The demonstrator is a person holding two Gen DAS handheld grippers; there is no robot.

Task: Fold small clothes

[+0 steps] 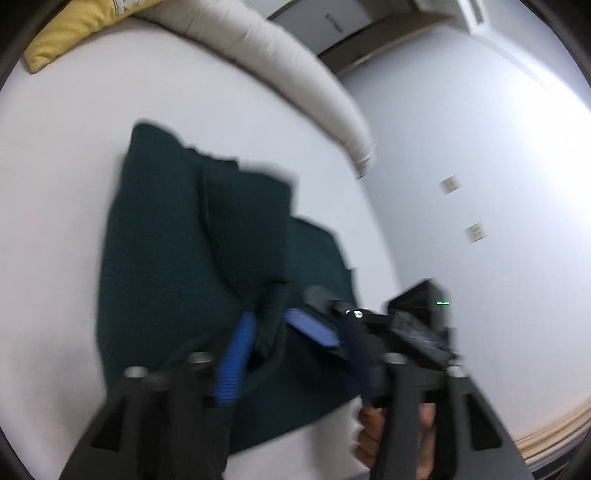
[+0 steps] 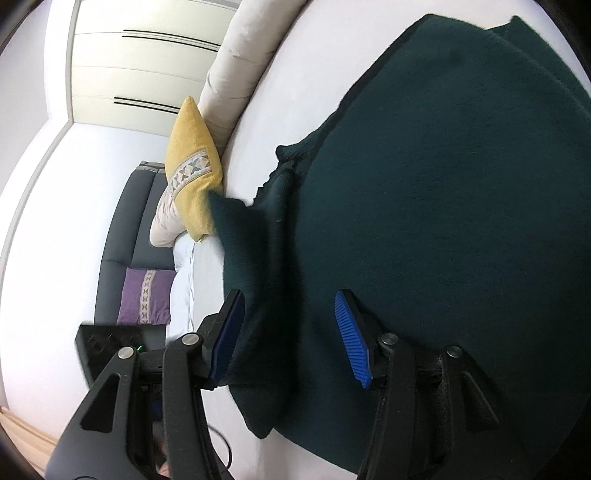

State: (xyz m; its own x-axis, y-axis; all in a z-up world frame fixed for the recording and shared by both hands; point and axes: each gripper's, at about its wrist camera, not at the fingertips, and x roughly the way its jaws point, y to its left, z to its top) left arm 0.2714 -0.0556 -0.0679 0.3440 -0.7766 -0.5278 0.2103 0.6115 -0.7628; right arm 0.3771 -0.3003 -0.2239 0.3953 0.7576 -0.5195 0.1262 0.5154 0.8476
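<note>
Left gripper [image 1: 295,354]: released | right gripper [image 2: 291,336]: parted, astride dark green garment [image 2: 443,221] edge | risk: unpinned fold springs open.

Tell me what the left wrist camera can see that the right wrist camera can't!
Only the left wrist view shows the two wall sockets, a person's hand and the right gripper reaching over the cloth.

Only the right wrist view shows the purple cushion, the dark sofa and the white wardrobe doors.

Both show the dark green garment lying on the white bed, the yellow cushion and the long beige pillow.
</note>
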